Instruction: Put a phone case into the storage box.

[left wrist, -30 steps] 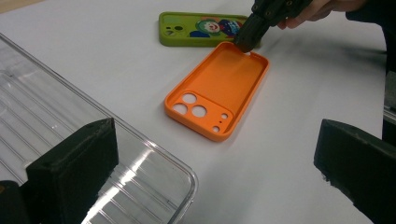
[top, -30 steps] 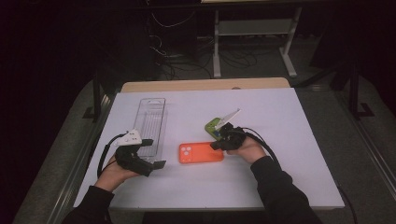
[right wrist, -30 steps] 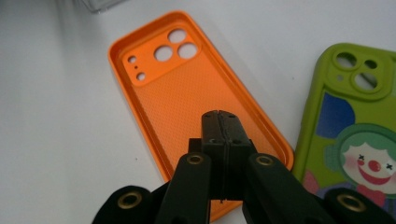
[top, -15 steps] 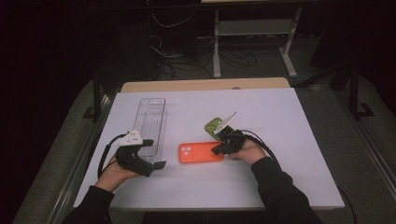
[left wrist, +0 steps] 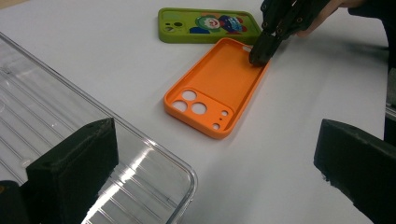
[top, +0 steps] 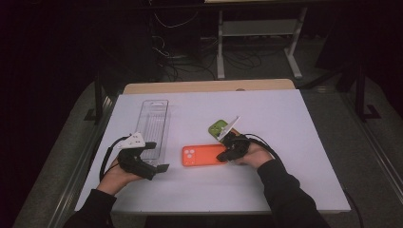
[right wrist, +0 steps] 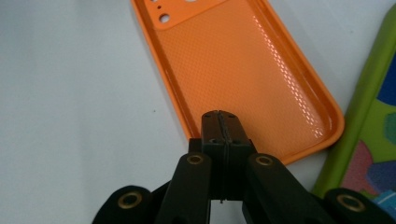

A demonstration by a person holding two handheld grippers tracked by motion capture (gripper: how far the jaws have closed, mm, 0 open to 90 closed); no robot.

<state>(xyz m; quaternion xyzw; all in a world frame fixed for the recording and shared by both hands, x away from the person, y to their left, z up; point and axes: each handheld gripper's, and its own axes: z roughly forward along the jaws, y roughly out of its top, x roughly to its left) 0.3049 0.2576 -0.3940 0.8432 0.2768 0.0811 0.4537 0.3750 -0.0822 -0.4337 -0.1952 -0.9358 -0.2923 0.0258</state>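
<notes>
Orange phone case [left wrist: 218, 86] lies open side up mid-table beside the green case [left wrist: 208, 25], right gripper [right wrist: 220, 122] jaws pinched together on its bottom rim, left gripper [top: 151, 165] jaws wide apart, idle; it's probably light, floppy silicone, so grip the rim.

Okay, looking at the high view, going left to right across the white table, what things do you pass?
left hand-held gripper → clear plastic tray → orange phone case → right hand-held gripper, shut on that case's rim. The green phone case sits above the right hand-held gripper, so its place is unclear.
</notes>
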